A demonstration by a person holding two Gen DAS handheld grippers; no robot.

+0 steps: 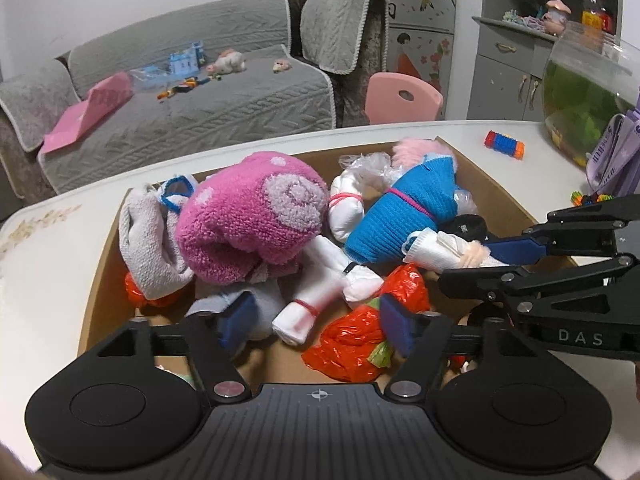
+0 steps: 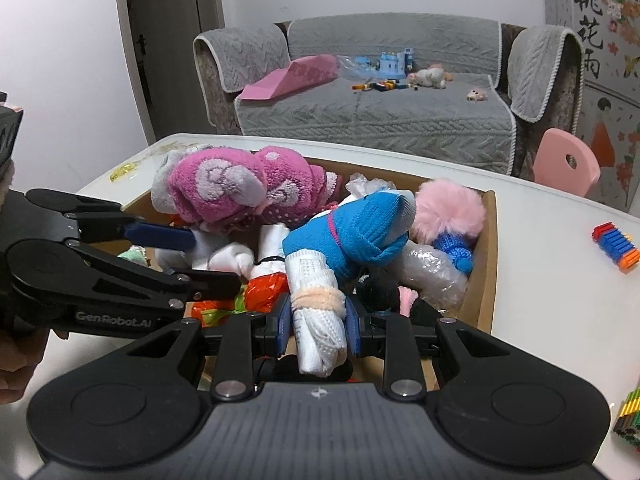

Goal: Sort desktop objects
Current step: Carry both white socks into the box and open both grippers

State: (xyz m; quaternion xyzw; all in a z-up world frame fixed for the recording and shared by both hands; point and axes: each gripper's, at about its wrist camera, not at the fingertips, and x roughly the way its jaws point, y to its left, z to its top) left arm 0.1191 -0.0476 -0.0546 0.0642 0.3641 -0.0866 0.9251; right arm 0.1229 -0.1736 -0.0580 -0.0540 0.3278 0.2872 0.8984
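A cardboard box (image 1: 494, 190) (image 2: 486, 280) on the white table holds rolled cloths, socks and bags. My right gripper (image 2: 318, 322) (image 1: 468, 262) is shut on a white rolled cloth (image 2: 320, 336) (image 1: 440, 250) tied with a peach band, just above the box's near right part. My left gripper (image 1: 318, 326) (image 2: 214, 260) stands open over the box's near side. A white roll with a red band (image 1: 298, 320) and an orange plastic bag (image 1: 352, 344) lie between its blue pads, untouched. A pink fluffy bundle (image 1: 256, 220) (image 2: 224, 188) and a blue knit sock (image 1: 400, 216) (image 2: 352, 236) fill the middle.
A multicoloured block toy (image 1: 504, 145) (image 2: 614, 246) lies on the table right of the box. A glass fish bowl (image 1: 584, 92) and a purple pouch (image 1: 616, 156) stand at the far right. A pink chair (image 1: 400, 98) and a grey sofa (image 2: 380, 120) are behind the table.
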